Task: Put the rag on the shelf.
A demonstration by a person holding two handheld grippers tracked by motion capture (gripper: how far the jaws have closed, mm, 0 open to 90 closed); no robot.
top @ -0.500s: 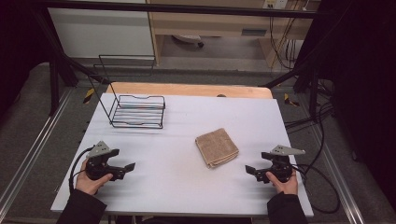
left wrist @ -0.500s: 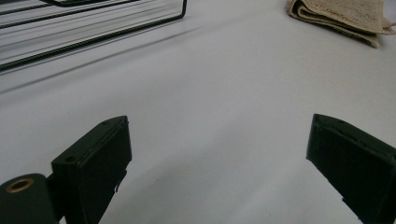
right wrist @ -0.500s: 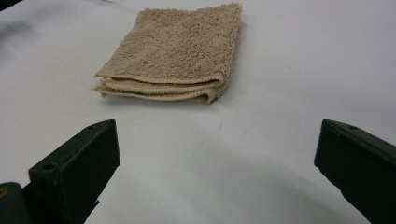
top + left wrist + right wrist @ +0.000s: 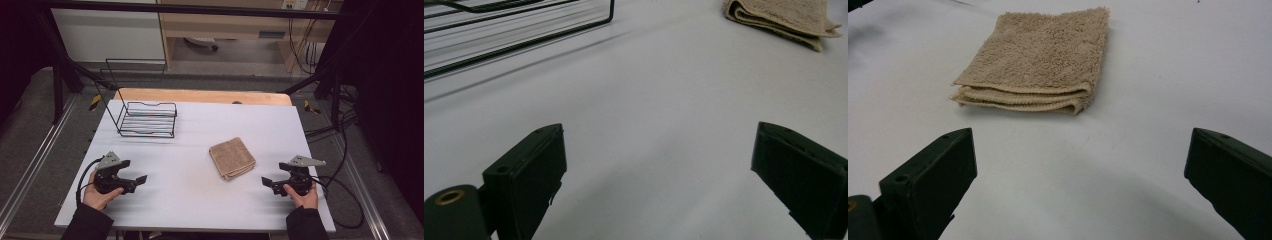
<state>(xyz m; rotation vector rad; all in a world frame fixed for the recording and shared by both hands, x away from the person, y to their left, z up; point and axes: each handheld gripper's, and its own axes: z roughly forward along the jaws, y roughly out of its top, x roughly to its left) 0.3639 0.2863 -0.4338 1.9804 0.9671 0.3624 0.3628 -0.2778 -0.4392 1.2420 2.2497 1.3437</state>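
We are holding both grippers (image 4: 131, 180) (image 4: 272, 184) with jaws apart, the towel (image 4: 232, 158) untouched, apparently everything yet to do.

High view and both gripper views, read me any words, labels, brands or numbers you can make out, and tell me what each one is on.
No text can be read in these pictures.
Folded towel: plain beige cloth, with no tag or print showing.
Wire rack: bare black wire, no label.
Grey panel under the desk in the high view: too small and blurred to tell whether it bears writing.
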